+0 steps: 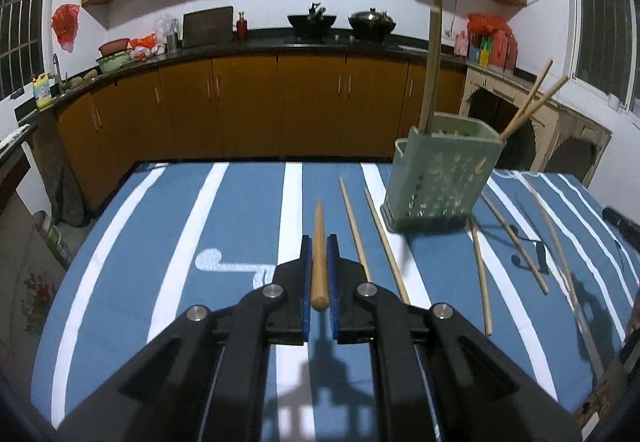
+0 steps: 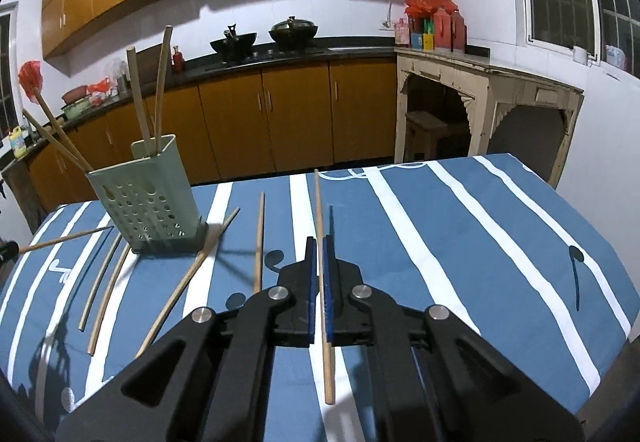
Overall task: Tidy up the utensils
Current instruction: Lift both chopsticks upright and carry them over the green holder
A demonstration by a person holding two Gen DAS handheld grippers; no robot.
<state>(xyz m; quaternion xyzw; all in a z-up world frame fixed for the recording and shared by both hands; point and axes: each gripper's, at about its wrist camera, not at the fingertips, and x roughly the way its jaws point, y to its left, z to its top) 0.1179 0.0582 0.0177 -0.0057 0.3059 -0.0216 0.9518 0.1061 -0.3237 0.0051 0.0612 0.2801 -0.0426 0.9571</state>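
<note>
Chopstick [image 1: 319,256] clamped in left gripper [image 1: 319,242] fingers; right gripper [image 2: 319,242] fingers clamp 2nd chopstick [image 2: 322,282]; holder [image 1: 440,173] nearby.

Left wrist view: the camera sits just behind the black tongs [image 1: 319,246] at lower centre, tilted down over the blue-and-white striped worktop [image 1: 224,226], facing the brown kitchen cabinets [image 1: 248,105]. The pale green perforated plastic utensil holder [image 1: 440,173] stands right of centre. Right wrist view: same mounting and tilt behind its tongs [image 2: 320,248]. Both views share the worktop, cabinets and holder [image 2: 148,197], here at left.
</note>
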